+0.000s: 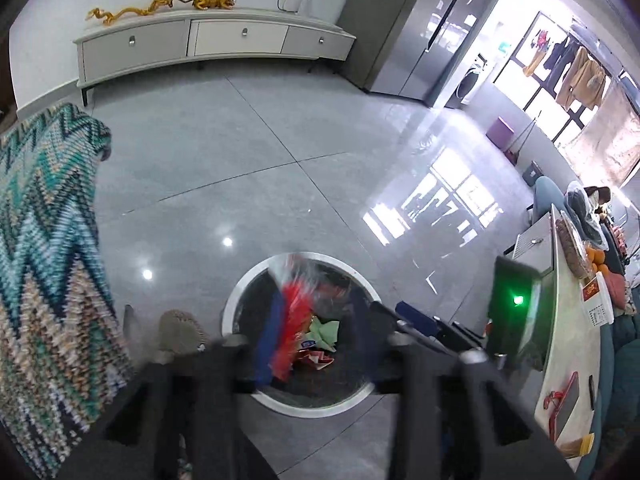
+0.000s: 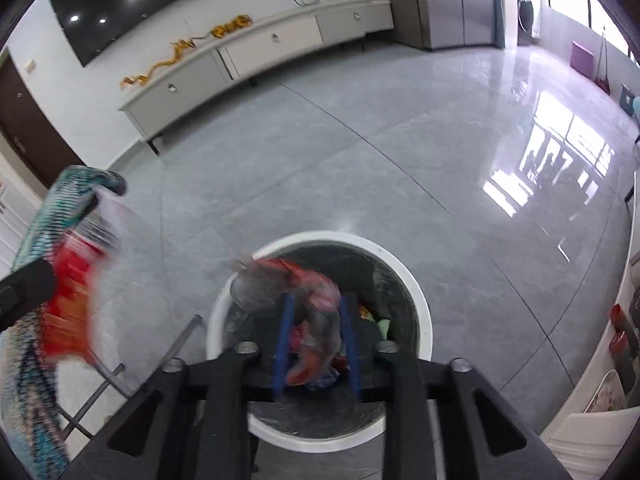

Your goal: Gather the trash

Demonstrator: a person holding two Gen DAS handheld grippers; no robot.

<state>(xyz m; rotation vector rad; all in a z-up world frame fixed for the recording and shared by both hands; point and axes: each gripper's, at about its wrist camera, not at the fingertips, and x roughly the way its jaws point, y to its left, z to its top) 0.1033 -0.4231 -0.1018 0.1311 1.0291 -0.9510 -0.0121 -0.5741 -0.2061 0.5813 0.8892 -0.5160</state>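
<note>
Right wrist view gives me the grey tiled floor [image 2: 360,168] first, then the white-rimmed bin [image 2: 416,300] standing on it, directly under both my tongs; the zigzag-patterned cloth [image 2: 36,320] hangs just beside the bin on the left. I judge this the drop step — both pieces of trash are above the bin's mouth. The right gripper [image 2: 316,344] has its blue fingers parted with a crumpled red and clear wrapper [image 2: 316,308] between them; the blur leaves me unable to tell whether the pads press it or it is falling free. In the left wrist view the left gripper [image 1: 316,344] stands wider, a red and clear packet [image 1: 296,312] smeared beside its left finger, seemingly loose; green and red scraps [image 1: 324,330] already lie at the bottom. Next I would let both pieces fall clear, confirm nothing clings to a pad — then lift away for more litter.
</note>
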